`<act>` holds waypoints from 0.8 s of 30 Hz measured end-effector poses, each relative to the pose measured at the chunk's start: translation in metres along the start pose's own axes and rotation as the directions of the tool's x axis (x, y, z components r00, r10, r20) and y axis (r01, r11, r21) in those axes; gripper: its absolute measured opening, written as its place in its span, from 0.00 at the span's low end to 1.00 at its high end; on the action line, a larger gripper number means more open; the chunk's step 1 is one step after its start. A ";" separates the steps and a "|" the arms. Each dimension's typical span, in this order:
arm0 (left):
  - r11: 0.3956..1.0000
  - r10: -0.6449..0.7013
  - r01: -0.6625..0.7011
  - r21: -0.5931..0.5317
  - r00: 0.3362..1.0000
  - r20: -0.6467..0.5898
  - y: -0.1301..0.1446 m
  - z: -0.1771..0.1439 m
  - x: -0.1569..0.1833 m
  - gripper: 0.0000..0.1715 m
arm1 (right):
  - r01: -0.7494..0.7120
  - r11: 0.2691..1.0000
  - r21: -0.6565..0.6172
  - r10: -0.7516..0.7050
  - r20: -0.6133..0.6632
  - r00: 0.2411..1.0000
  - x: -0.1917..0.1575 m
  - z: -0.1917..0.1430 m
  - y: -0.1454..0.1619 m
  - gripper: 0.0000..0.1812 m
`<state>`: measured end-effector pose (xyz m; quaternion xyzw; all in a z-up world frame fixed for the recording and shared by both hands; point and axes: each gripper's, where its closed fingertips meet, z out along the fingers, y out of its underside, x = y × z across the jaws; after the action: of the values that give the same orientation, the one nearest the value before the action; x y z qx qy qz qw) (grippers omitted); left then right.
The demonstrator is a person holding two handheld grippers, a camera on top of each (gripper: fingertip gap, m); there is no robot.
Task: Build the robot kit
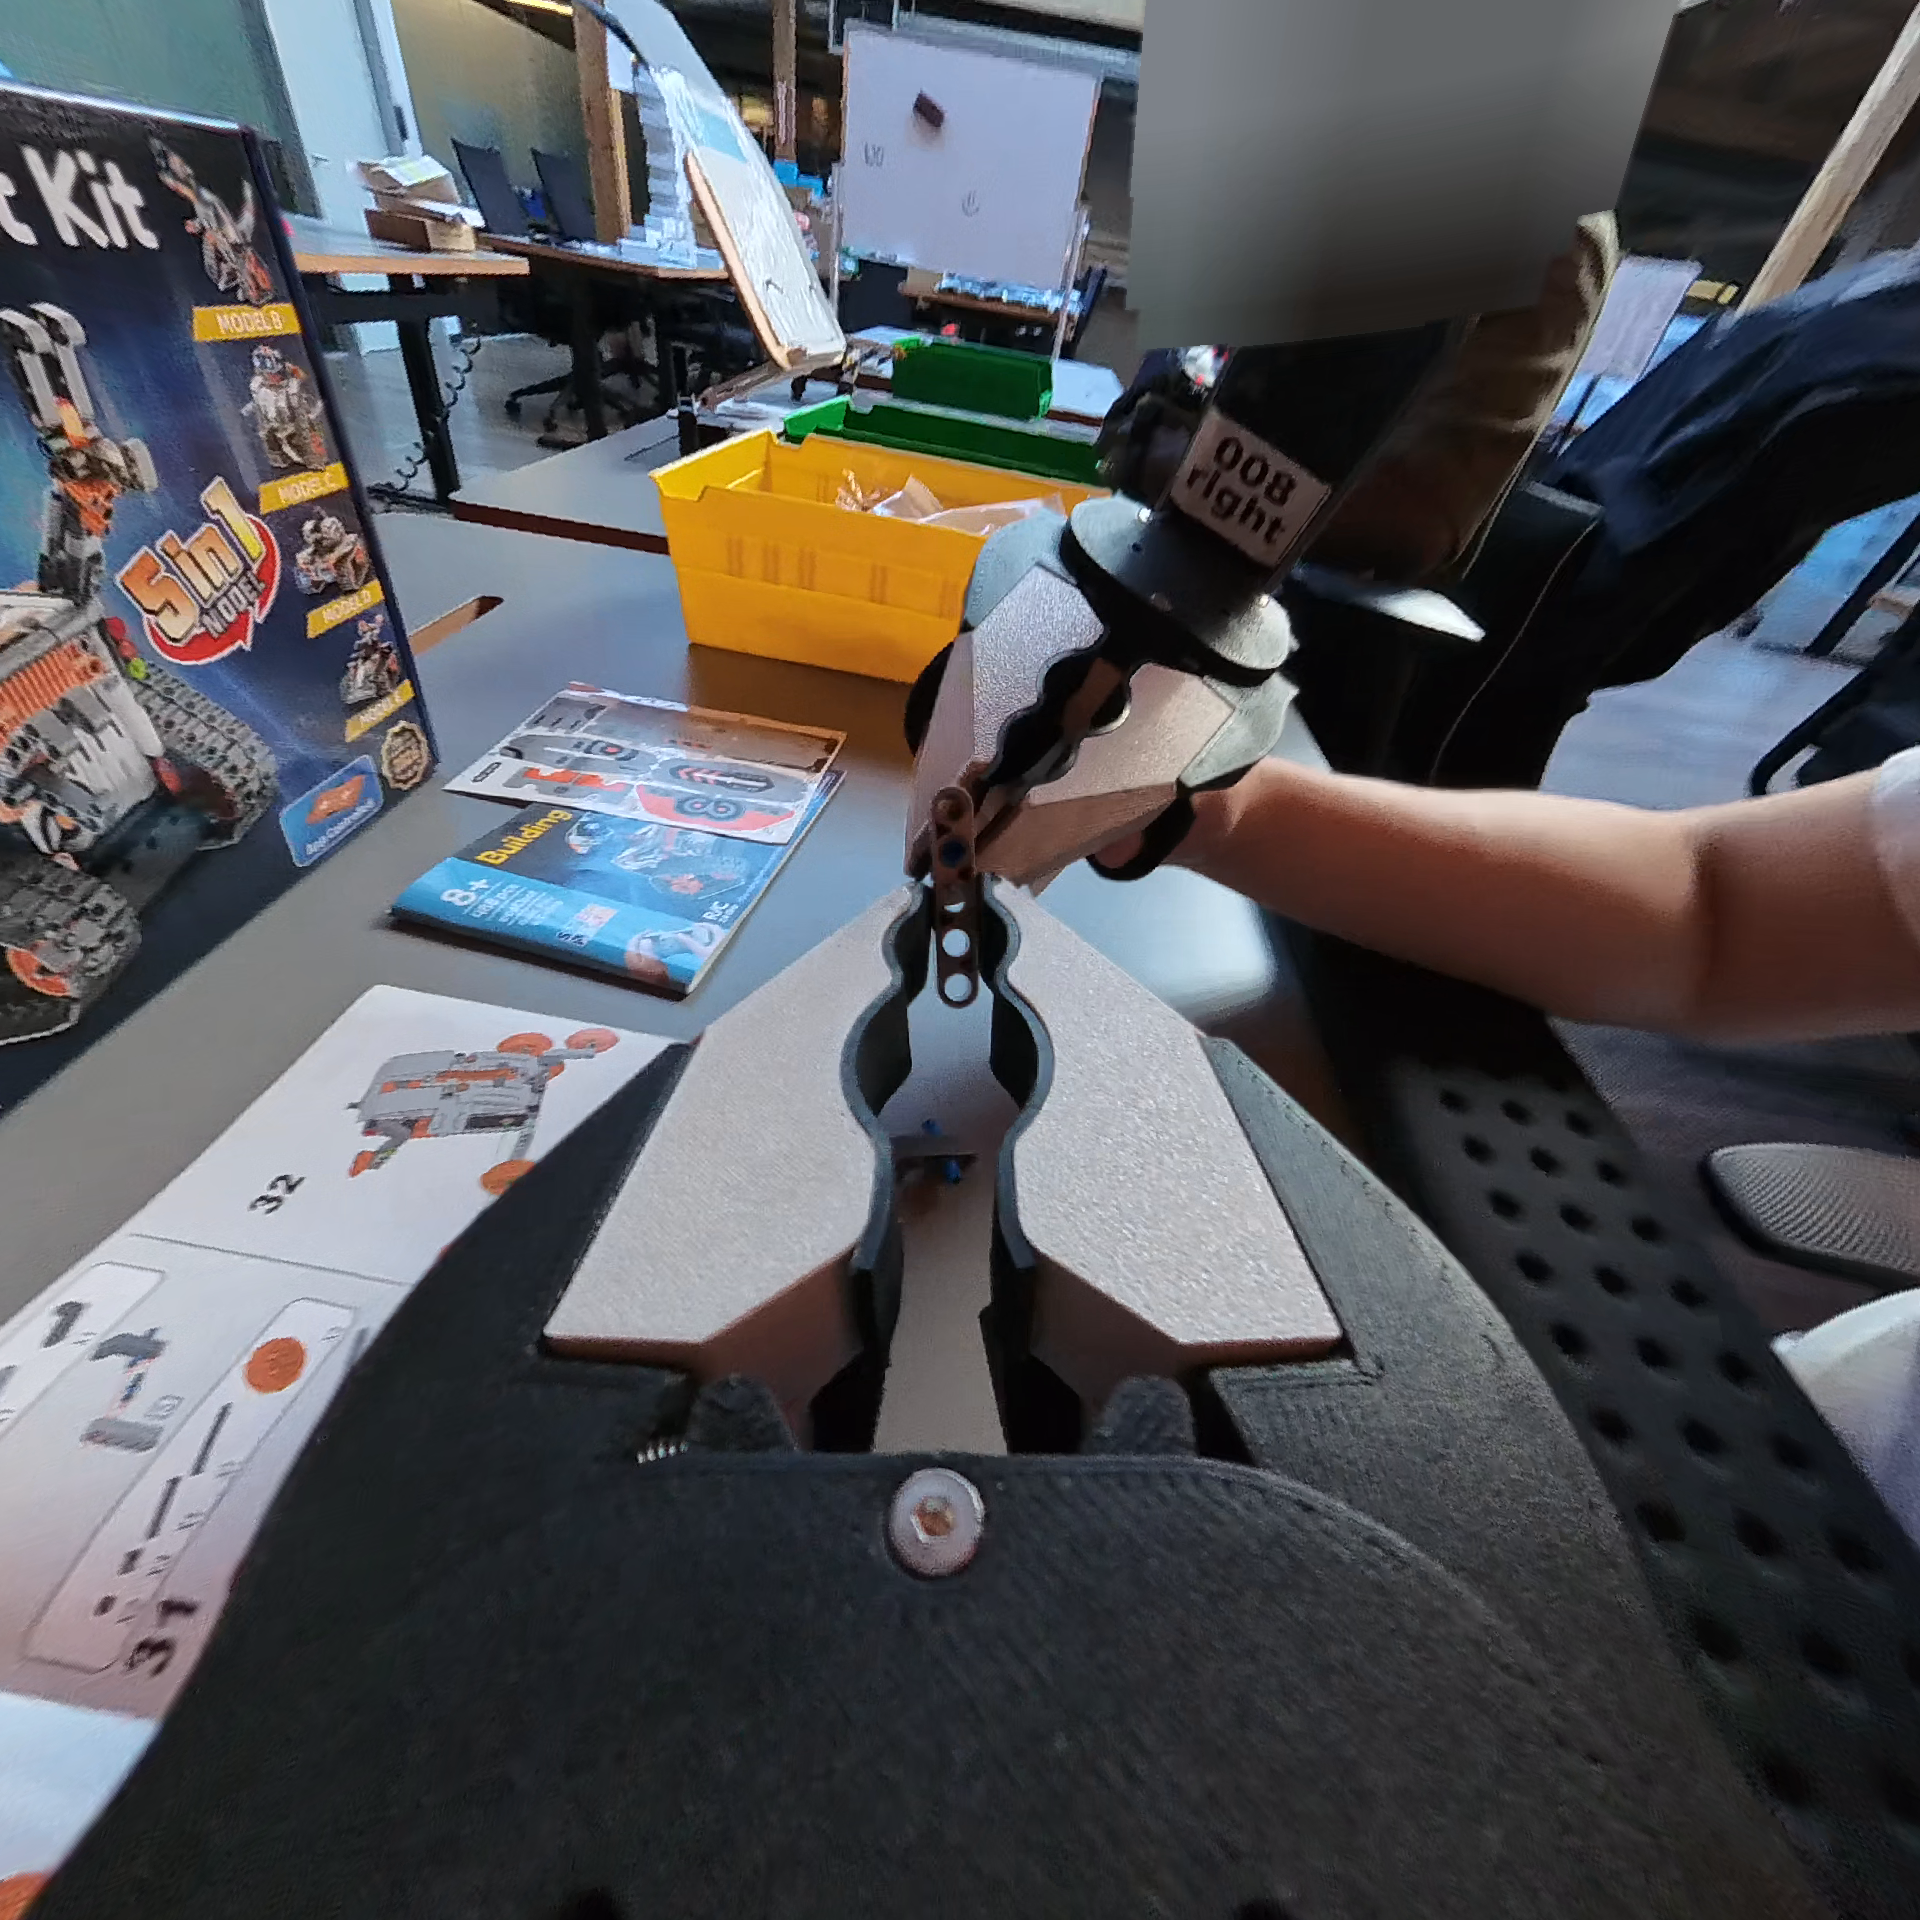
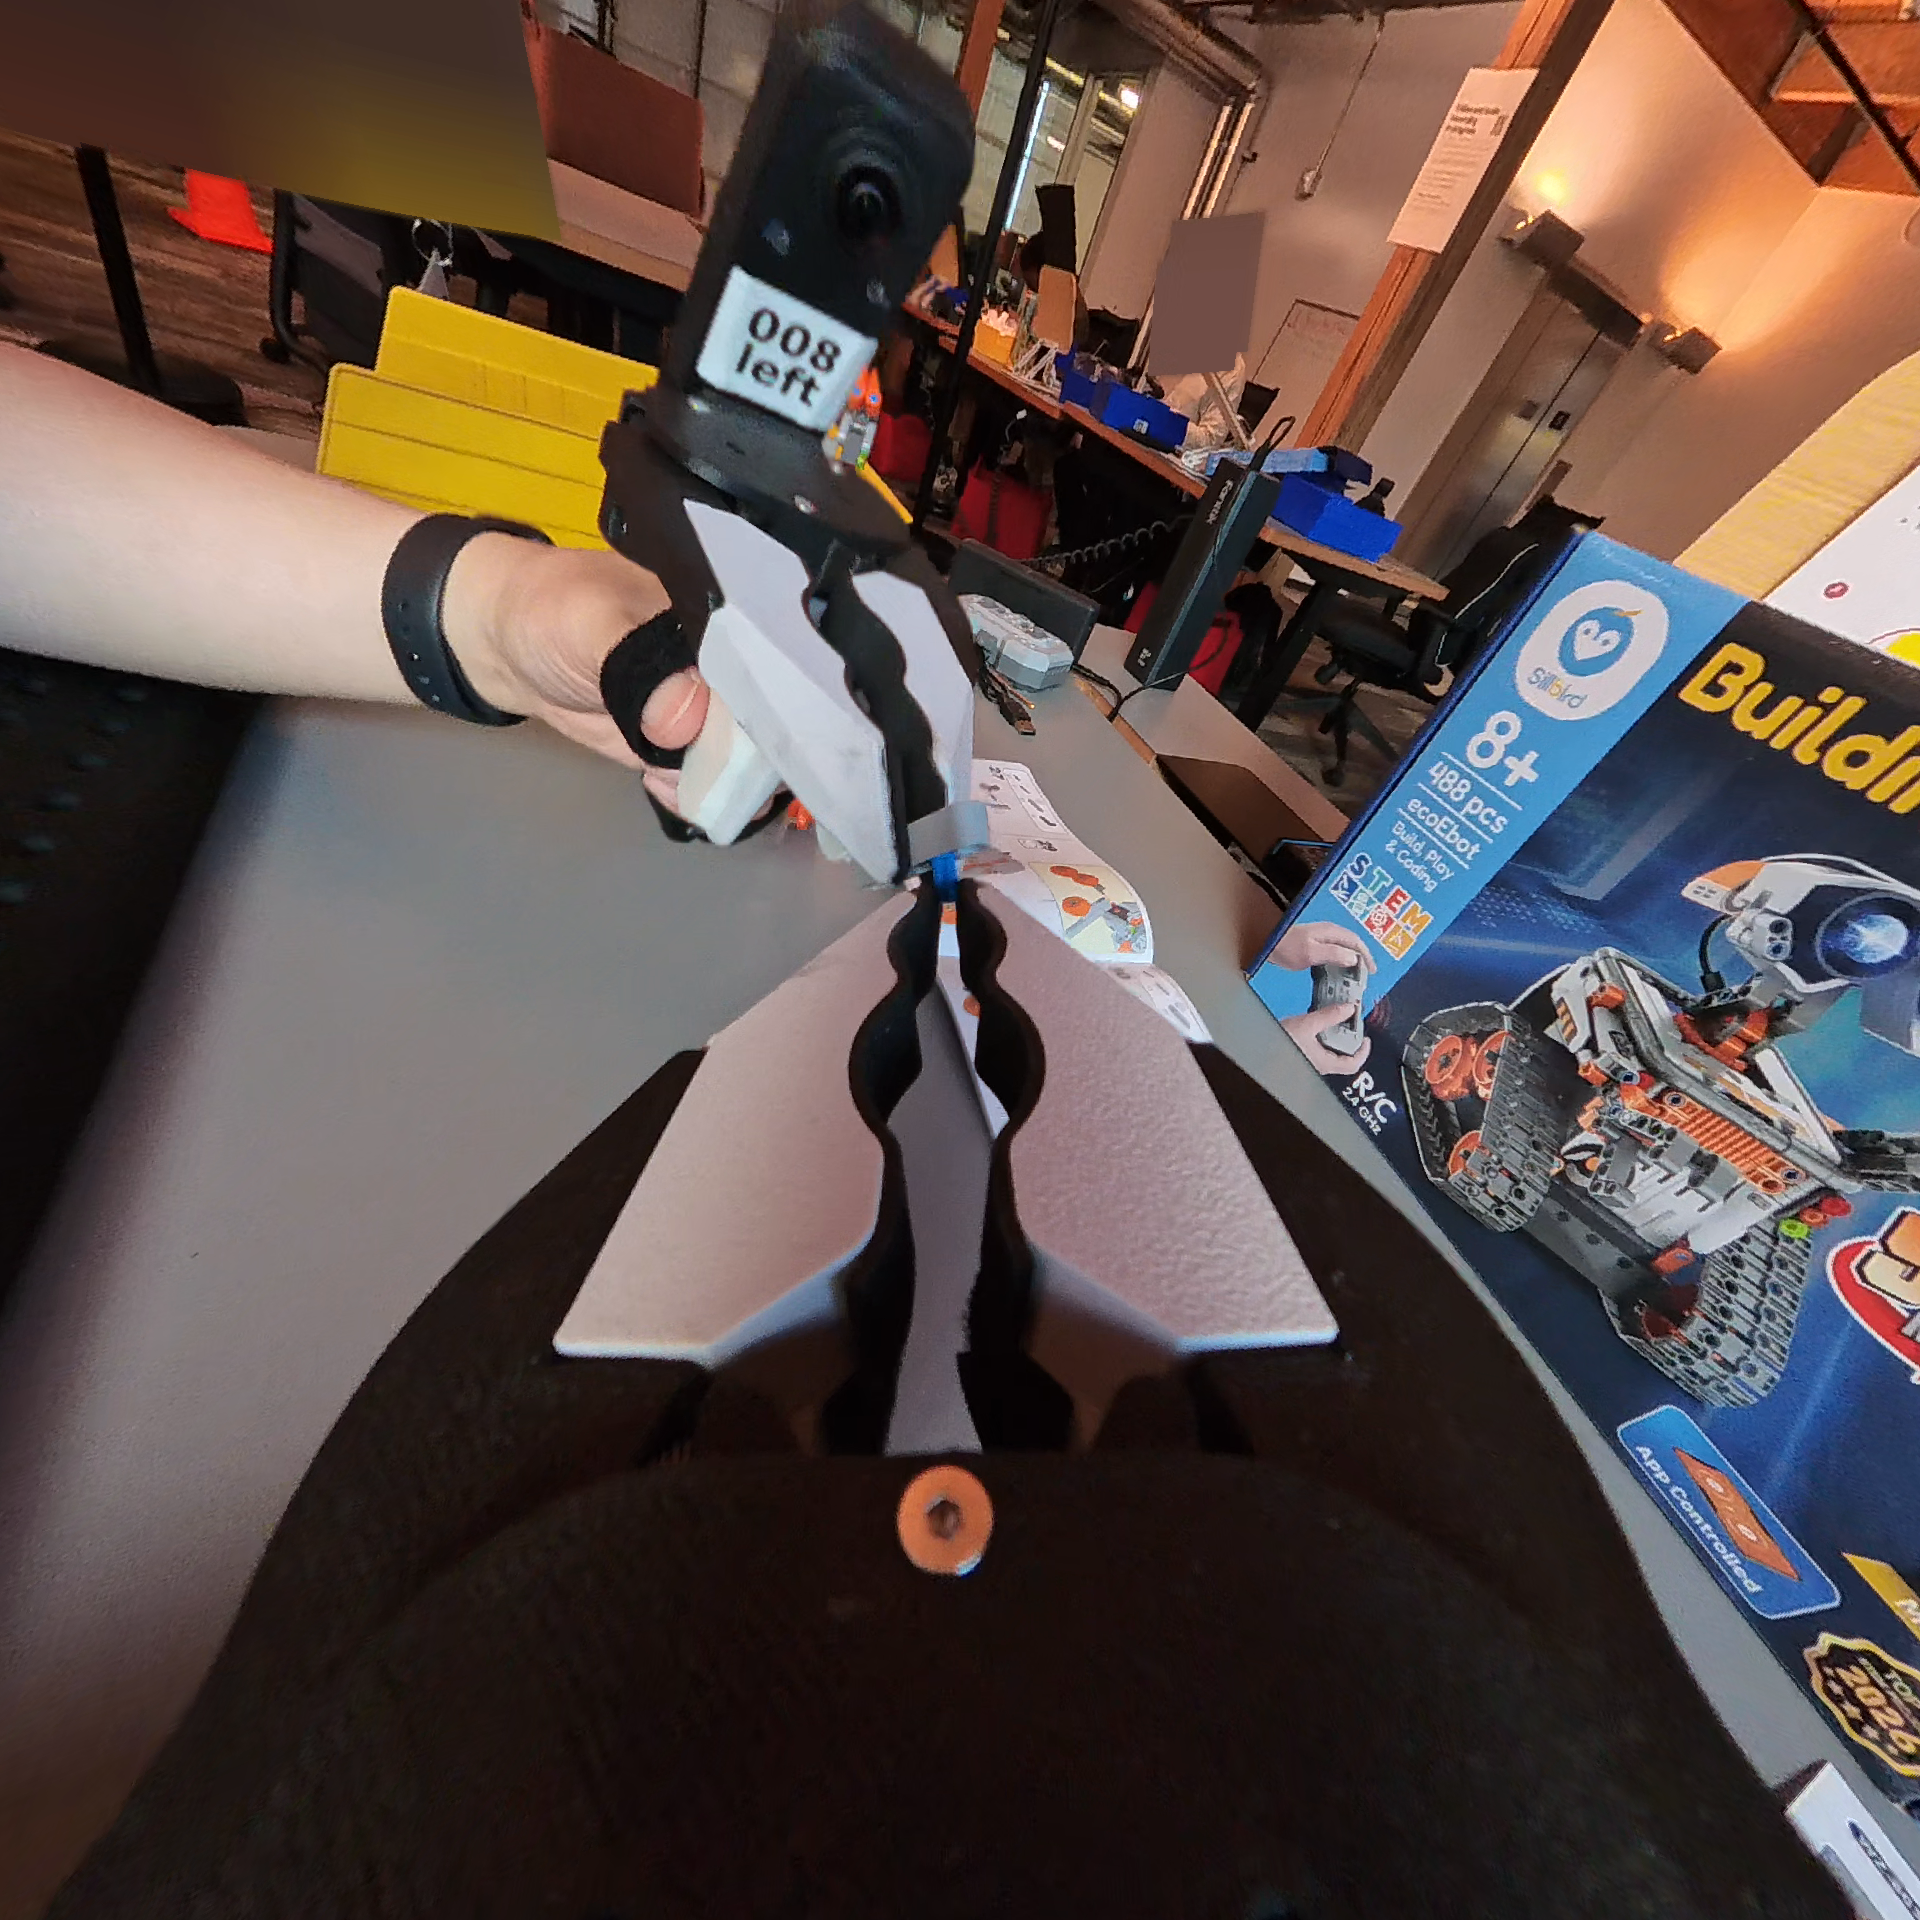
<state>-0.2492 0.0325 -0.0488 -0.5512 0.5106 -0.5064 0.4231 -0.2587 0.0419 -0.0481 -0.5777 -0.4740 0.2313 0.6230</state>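
My left gripper (image 1: 954, 906) is shut on a dark grey beam with holes (image 1: 954, 935), held upright above the grey table (image 1: 582, 623). My right gripper (image 2: 940, 902) is shut on a small blue pin (image 2: 943, 871), tip to tip with the left one. The pin (image 1: 951, 854) sits at a hole near the beam's upper end. In the left wrist view the right gripper (image 1: 938, 868) comes down from the upper right. In the right wrist view the left gripper (image 2: 906, 864) comes from the upper left with the beam (image 2: 958, 828). A small grey piece with blue pins (image 1: 935, 1162) lies on the table below.
A robot kit box (image 1: 156, 571) stands at the table's left, also in the right wrist view (image 2: 1662, 1039). An open instruction booklet (image 1: 312, 1195), a sticker sheet (image 1: 665, 764) and a blue booklet (image 1: 603, 894) lie flat. A yellow bin (image 1: 810, 561) stands behind. A black perforated chair (image 1: 1610, 1247) is at the right. My two grippers' fingertips are within a few centimetres of each other.
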 end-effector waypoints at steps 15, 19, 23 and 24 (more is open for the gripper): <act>0.994 -0.090 0.092 -0.066 0.995 0.040 0.010 -0.001 -0.011 0.03 | 0.014 0.992 -0.124 -0.025 -0.084 0.996 0.005 0.008 0.012 0.01; 0.988 -0.154 0.154 -0.017 0.988 0.028 0.005 -0.001 -0.013 0.03 | -0.020 0.991 -0.129 0.008 -0.092 0.996 0.007 0.008 0.012 0.01; 0.969 -0.240 0.242 0.043 0.970 -0.035 -0.003 -0.001 -0.009 0.03 | -0.072 0.993 -0.093 0.066 -0.070 0.995 0.006 0.003 0.005 0.01; 0.968 -0.244 0.246 0.042 0.969 -0.037 -0.003 -0.001 -0.009 0.03 | -0.066 0.993 -0.100 0.060 -0.070 0.996 0.006 0.003 0.005 0.01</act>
<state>-0.2493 0.0421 -0.0471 -0.5919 0.4333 -0.5752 0.3619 -0.2574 0.0500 -0.0516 -0.6308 -0.4457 0.2070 0.6005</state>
